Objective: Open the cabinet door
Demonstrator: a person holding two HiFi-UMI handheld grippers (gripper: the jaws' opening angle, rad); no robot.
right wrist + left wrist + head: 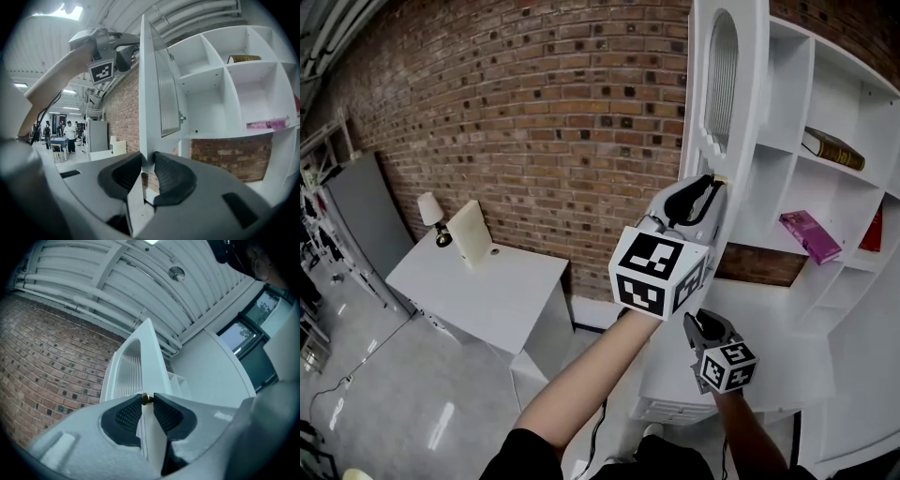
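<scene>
The white cabinet door [724, 84] with its ribbed glass pane stands swung out, edge-on to me. My left gripper [708, 187] is shut on the door's free edge at the small brass knob [146, 399], which shows between its fingertips [129, 411]. Lower down, my right gripper [698, 323] holds the door's bottom corner [147, 159]; both pads lie against the panel with no gap showing. In the right gripper view the left gripper [131, 54] appears high on the door's edge [146, 93]. In the left gripper view the door [140, 366] rises straight ahead.
Open white shelves [787, 150] hold a brown book [832, 148], a pink book [811, 234] and a red item [874, 230]. A white counter [769, 328] lies below. At the left, a white desk [478, 281] with a lamp [431, 216] stands against the brick wall [534, 112]. People [70, 133] stand far off.
</scene>
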